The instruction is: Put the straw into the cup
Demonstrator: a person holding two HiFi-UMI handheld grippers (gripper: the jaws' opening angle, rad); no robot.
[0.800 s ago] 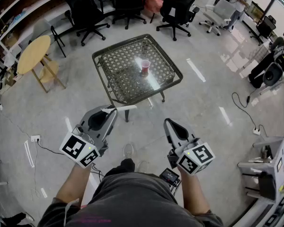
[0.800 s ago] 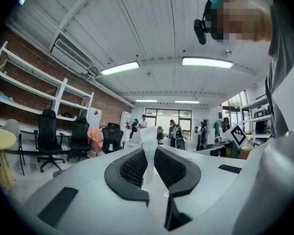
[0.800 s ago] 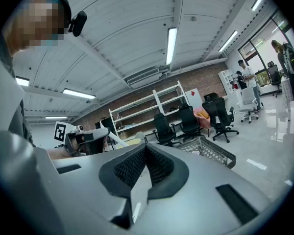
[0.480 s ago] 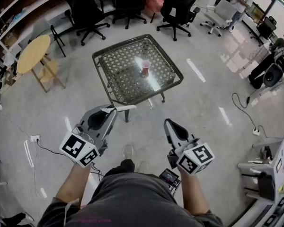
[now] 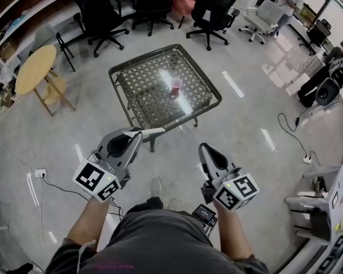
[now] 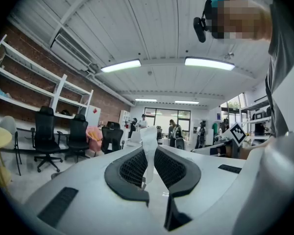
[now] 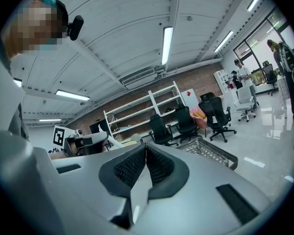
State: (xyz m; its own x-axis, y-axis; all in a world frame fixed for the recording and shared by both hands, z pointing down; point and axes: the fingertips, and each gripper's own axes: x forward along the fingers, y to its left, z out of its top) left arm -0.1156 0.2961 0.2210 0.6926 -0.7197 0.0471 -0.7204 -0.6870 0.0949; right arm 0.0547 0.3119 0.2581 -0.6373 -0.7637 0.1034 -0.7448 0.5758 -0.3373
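A red cup point(image 5: 175, 85) stands upright near the middle of a glass-topped metal table point(image 5: 131, 67) ahead of me. My left gripper point(image 5: 138, 133) is shut on a white paper-wrapped straw point(image 5: 152, 131) that sticks out to the right past the jaw tips; in the left gripper view the straw point(image 6: 148, 151) stands pinched between the ribbed pads. My right gripper point(image 5: 203, 148) is shut with nothing in it, its pads touching point(image 7: 145, 161). Both grippers hover over the floor, short of the table's near edge.
Black office chairs point(image 5: 211, 10) stand behind the table. At the left is a round yellow side table point(image 5: 35, 67), with a wall of shelves behind. Cables and a power strip point(image 5: 40, 173) lie on the floor at left. People sit and stand at right point(image 5: 331, 67).
The whole scene has shifted slightly down in the head view as I came a little nearer the table. Both grippers keep their places and grips.
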